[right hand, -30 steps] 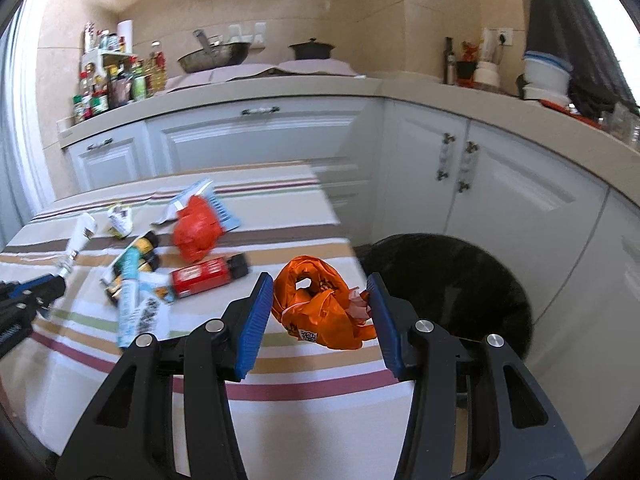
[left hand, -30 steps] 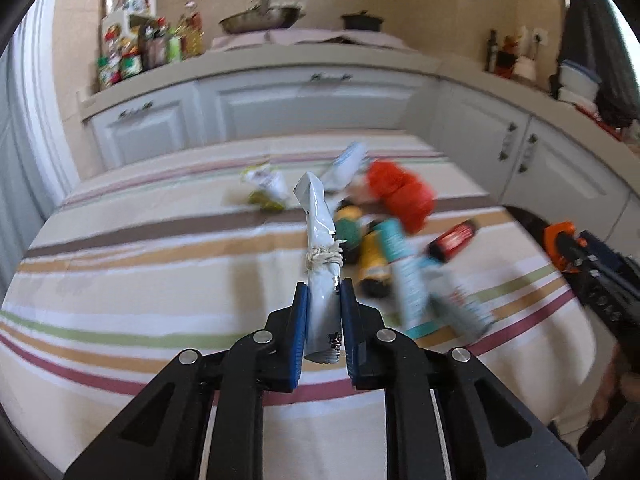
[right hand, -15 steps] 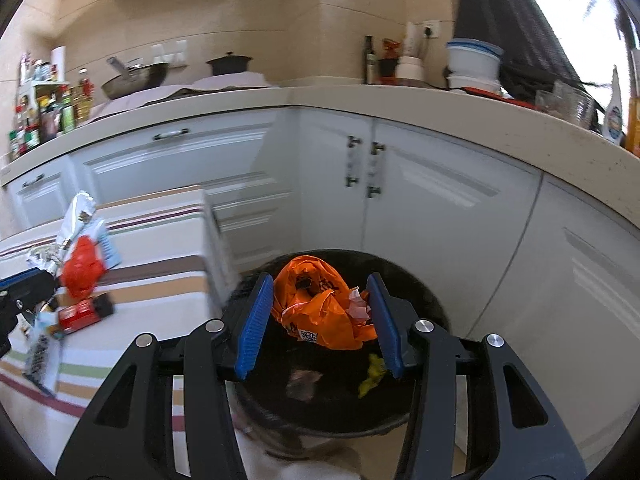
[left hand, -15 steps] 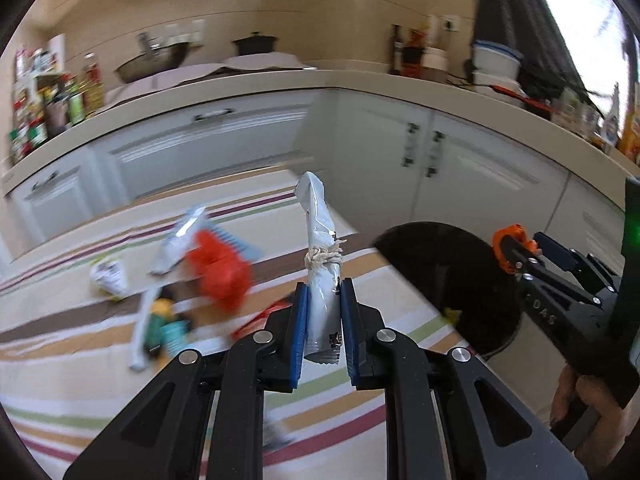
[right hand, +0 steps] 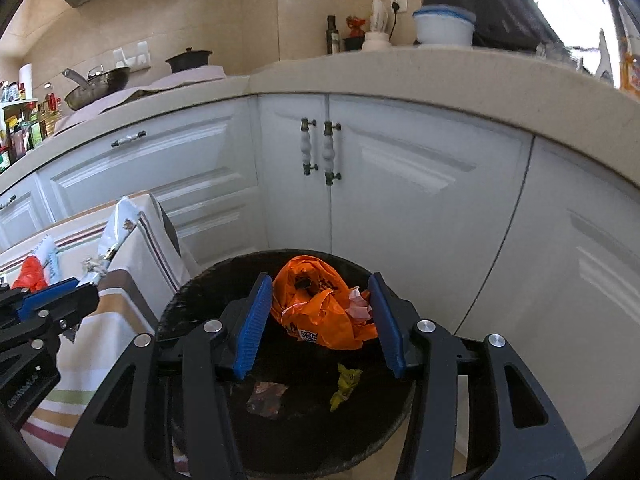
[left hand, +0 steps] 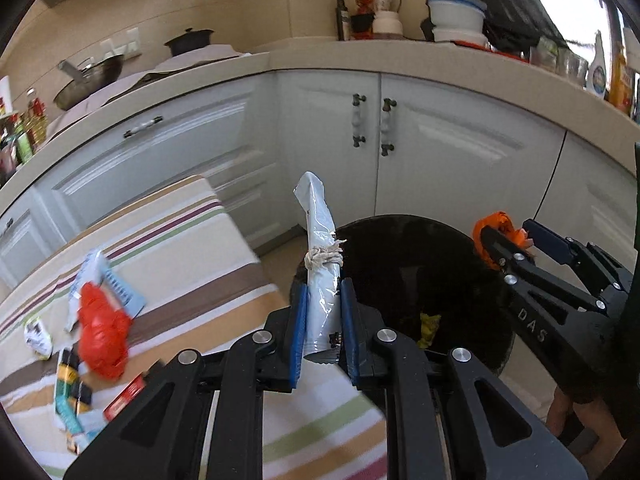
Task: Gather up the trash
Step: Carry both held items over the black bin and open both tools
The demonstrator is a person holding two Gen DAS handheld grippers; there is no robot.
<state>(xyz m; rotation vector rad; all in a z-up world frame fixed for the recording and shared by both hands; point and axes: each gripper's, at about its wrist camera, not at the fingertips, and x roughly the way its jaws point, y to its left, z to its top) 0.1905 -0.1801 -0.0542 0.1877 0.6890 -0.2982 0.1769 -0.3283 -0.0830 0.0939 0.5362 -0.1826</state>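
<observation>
The left gripper (left hand: 323, 328) clamps a silvery foil wrapper (left hand: 320, 256) (bound with frayed string) upright at the black trash bin's (left hand: 404, 256) rim. The right gripper (right hand: 320, 320), jaws fairly wide, pinches a crumpled orange plastic bag (right hand: 320, 304) over the bin, where a yellow scrap (right hand: 344, 384) lies.

White cabinets (right hand: 400, 184), beige countertop (right hand: 440, 76), tiled wall (left hand: 240, 4), daylight

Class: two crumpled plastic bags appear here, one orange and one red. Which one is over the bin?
The orange bag, between the fingers of the right claw above the black bin. The red bag lies on the striped table.
</observation>
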